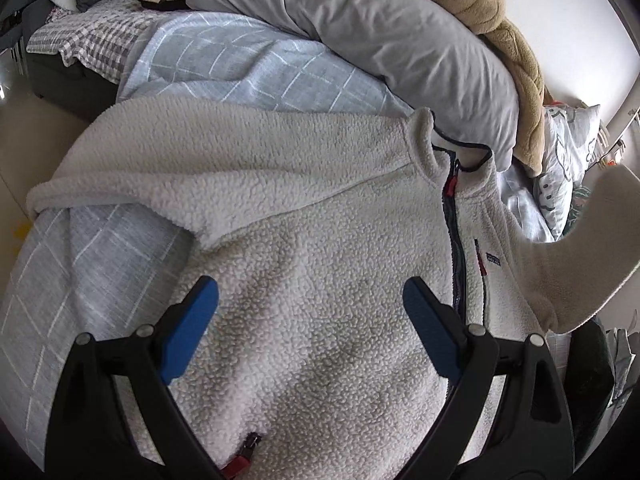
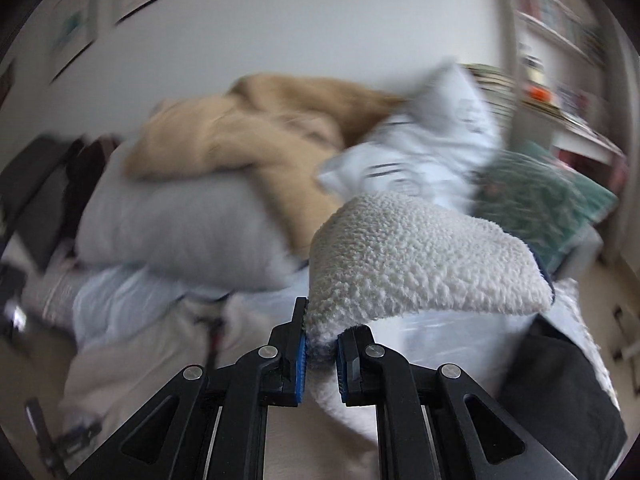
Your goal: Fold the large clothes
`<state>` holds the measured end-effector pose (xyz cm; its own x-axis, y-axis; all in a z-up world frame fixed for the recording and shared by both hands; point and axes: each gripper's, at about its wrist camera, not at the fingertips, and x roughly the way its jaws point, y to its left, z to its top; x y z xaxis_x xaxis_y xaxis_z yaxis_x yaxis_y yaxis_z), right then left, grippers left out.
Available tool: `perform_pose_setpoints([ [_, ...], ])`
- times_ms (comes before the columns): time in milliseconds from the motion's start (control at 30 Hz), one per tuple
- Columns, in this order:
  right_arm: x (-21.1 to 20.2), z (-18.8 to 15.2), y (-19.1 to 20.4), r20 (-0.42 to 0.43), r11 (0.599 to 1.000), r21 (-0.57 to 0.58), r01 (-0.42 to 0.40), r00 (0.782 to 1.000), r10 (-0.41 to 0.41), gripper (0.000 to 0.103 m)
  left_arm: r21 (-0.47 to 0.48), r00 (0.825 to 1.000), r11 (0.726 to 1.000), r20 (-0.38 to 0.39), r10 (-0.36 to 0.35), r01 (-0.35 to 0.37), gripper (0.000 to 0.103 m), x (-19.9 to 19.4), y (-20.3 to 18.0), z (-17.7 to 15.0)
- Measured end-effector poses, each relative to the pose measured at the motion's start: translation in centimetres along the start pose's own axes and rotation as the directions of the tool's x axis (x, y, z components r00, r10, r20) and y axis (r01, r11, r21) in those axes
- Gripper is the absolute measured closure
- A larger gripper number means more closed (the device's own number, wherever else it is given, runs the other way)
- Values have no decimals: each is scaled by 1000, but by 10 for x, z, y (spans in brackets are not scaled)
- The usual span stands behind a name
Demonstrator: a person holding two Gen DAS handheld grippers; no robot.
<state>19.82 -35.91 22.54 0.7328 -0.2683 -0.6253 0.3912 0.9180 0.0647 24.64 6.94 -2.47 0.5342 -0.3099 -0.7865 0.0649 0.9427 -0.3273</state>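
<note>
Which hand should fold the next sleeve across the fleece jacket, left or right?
Right, probably. The right tongs are already shut on a sleeve of the fleece jacket, lifted off the bed. The left tongs hover open over the jacket's front, holding nothing.

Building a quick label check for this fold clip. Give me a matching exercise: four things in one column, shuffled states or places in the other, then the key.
Column 1
1. left gripper
2. right gripper
3. fleece jacket
4. tan blanket

Column 2
A. draped over the grey pillow
B. open, above the jacket's body
C. spread on the bed, zip closed up to the collar
D. shut on a piece of white fleece, raised off the bed

Pairs: 1-B, 2-D, 3-C, 4-A
</note>
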Motion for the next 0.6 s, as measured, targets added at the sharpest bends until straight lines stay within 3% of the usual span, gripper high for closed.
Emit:
perform_pose_setpoints([
  [200,61,-52,126,-143,982,-90,-168,978,154,91,-16,1000,1000,9,-3,4,10,-4,6,3],
  [300,101,-88,172,-237,969,-129,-208,956,174,91,-26,1000,1000,8,1,-1,10,-3,10,4],
  [400,149,-135,206,-358,958,-168,-233,920,161,88,-38,1000,999,0,0,0,10,-1,14,6],
  [467,175,-170,217,-428,952,-194,-236,894,134,74,-40,1000,999,-4,-1,1,10,0,15,6],
  [533,199,-201,220,-517,945,-194,-265,846,131,61,-37,1000,999,-11,-3,3,10,1,15,6],
  [567,202,-211,219,-539,941,-205,-269,834,121,57,-33,1000,999,-13,-6,5,10,1,14,6],
  [600,200,-218,219,-523,930,-244,-275,845,113,56,-28,1000,1000,-14,-6,6,10,1,13,6],
])
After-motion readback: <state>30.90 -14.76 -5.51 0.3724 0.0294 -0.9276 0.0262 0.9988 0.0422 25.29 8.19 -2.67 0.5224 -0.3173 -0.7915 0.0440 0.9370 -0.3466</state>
